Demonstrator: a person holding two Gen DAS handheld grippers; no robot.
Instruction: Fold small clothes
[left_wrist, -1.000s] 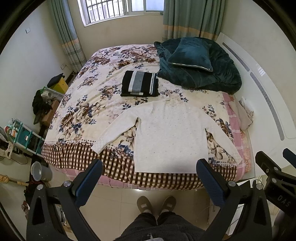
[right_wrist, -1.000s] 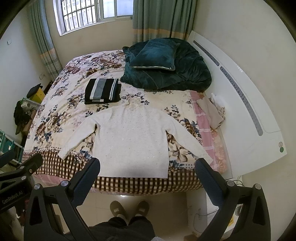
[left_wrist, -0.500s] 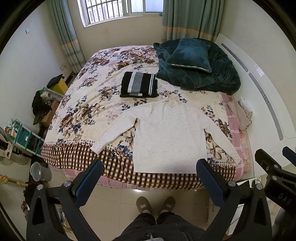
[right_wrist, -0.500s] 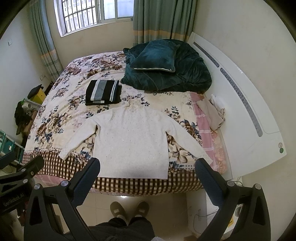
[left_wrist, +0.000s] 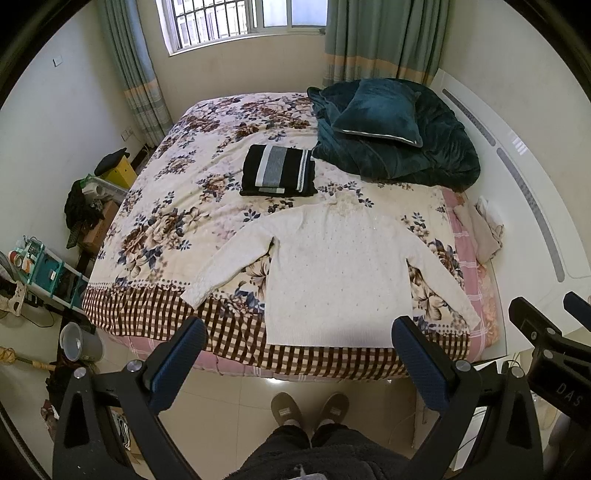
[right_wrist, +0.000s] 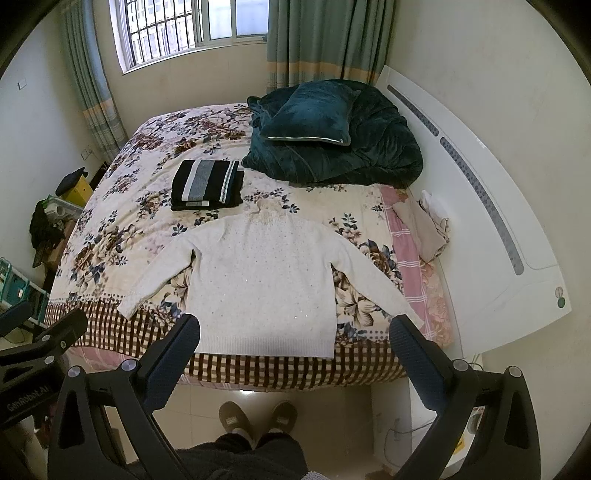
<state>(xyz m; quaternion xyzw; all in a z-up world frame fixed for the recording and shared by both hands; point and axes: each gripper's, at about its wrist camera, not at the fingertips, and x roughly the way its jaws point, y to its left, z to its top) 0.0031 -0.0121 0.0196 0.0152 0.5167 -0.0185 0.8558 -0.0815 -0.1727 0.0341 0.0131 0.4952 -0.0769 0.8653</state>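
Flowery bed held a flat white sweater. Only the left view showed a gray bucket. Both tools, left tool and right tool, stood wide apart, holding nothing.

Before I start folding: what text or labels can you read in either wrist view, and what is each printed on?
"DAS": on the right gripper body, at the left wrist view's right edge; lettering cut off.
"GenRobot.AI": on the left gripper body, at the right wrist view's left edge.
Boxes on the green rack: too small to read.
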